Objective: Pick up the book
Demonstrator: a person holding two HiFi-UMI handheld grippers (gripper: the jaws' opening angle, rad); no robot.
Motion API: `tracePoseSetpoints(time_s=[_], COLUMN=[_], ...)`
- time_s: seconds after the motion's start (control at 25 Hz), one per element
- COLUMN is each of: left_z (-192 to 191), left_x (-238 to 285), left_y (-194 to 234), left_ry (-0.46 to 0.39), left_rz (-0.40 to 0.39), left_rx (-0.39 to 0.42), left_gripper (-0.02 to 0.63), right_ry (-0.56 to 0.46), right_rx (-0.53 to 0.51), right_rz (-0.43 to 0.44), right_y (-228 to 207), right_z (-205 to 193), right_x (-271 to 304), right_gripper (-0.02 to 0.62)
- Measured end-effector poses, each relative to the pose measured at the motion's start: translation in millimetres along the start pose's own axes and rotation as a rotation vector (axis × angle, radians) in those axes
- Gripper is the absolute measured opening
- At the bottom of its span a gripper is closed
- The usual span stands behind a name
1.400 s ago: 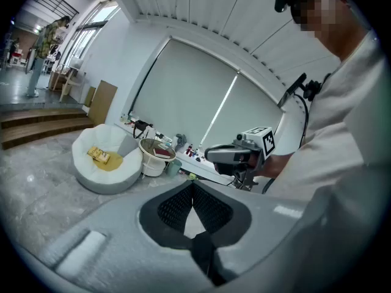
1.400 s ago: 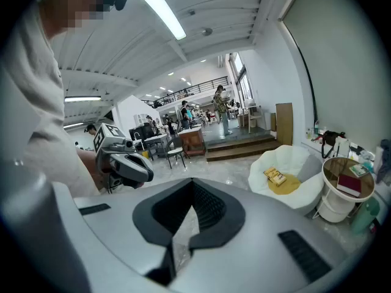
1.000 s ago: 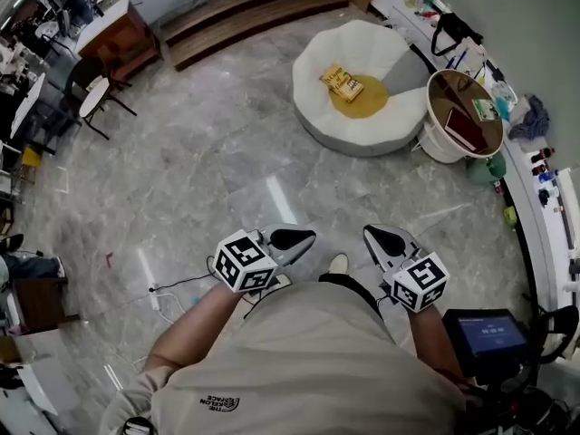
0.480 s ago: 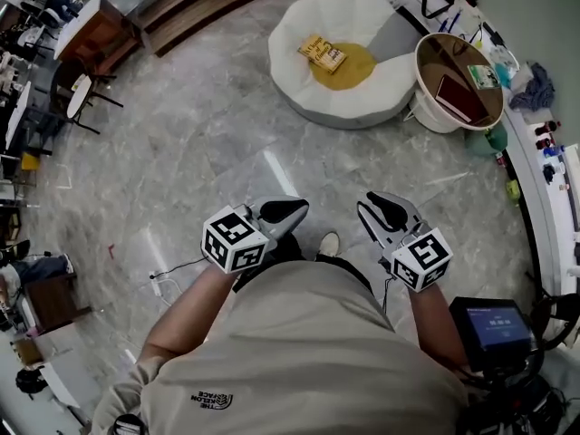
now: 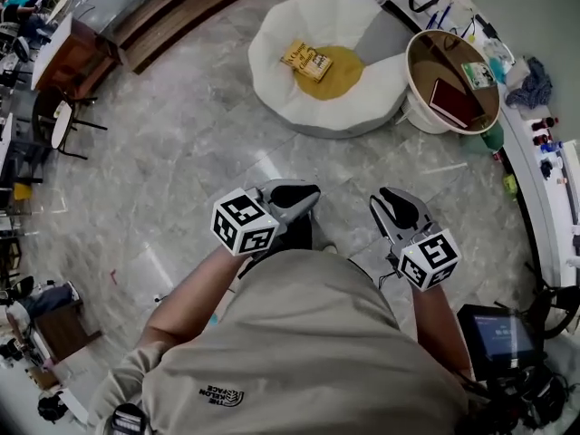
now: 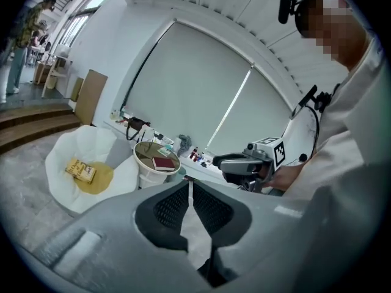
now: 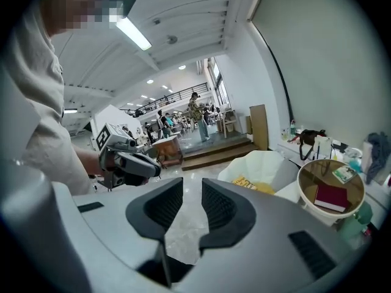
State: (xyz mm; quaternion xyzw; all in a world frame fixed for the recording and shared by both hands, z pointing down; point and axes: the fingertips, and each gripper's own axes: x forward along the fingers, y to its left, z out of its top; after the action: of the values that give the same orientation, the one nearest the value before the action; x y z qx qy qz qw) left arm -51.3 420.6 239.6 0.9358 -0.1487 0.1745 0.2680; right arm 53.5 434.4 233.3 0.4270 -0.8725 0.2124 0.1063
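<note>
Low in the frame, at the fingers first: the left gripper (image 6: 190,187) has its fingers pressed together at the tips with nothing between them; the right gripper (image 7: 192,180) shows a narrow gap between its fingers, and only bare floor (image 5: 181,152) shows through it, so both are empty.

Moving outward, both grippers sit at lower centre of the head view, level with each other and well apart from any book. At upper centre a yellow book (image 5: 306,60) lies flat on the yellow cushion (image 5: 343,78) of a white lounge seat (image 5: 272,89). To the upper right a dark red book (image 5: 450,102) lies flat on a round tabletop (image 5: 435,62).

Two books, then, and the task names only one, so reaching for the wrong one is the first hazard I'd flag. The left fingers would have to open before any grasp; arriving closed, they would just shove the book. The yellow one rests on soft padding, so a press from above could sink or tilt it rather than catch an edge. The red one lies flush inside a raised rim; fingers may skid over its cover.
</note>
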Motion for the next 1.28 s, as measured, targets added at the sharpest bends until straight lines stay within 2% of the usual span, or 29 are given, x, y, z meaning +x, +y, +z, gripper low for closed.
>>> tracePoseSetpoints(time_s=[0.24,0.4,0.64,0.8,1.04,1.28], left_z=[51.3,71.6,81.9,94.0,106.7,86.3], left_x=[25.2,42.0,82.0,123.7,184.6,226.7], left_y=[76.0,134.0,206.2,258.2,339.9,444.9], left_ry=[0.020,0.036,-0.005,-0.032,-0.096,-0.173], left_rz=[-0.101,-0.121,-0.093,-0.027,0.141,0.243], left_rx=[-0.005,-0.022,-0.222,-0.321,-0.442,-0.589], left_gripper=[0.009,0.011,0.045,0.066,0.081,0.105], right_ry=[0.004,0.002,0.057,0.089,0.153,0.246], right_rx=[0.015,0.031,0.045,0.037,-0.012,-0.007], right_rz=[-0.079,-0.109,-0.061,-0.004,0.106,0.173], right_y=[-44.1,-72.6,-121.7,-178.7,-270.9,-330.6], right_z=[49.6,72.3,88.7,99.3,118.2,99.0], right_x=[58.7,100.6,142.8,171.4,207.3,248.7], right_gripper=[0.103,0.101,0.098,0.099,0.098,0.098])
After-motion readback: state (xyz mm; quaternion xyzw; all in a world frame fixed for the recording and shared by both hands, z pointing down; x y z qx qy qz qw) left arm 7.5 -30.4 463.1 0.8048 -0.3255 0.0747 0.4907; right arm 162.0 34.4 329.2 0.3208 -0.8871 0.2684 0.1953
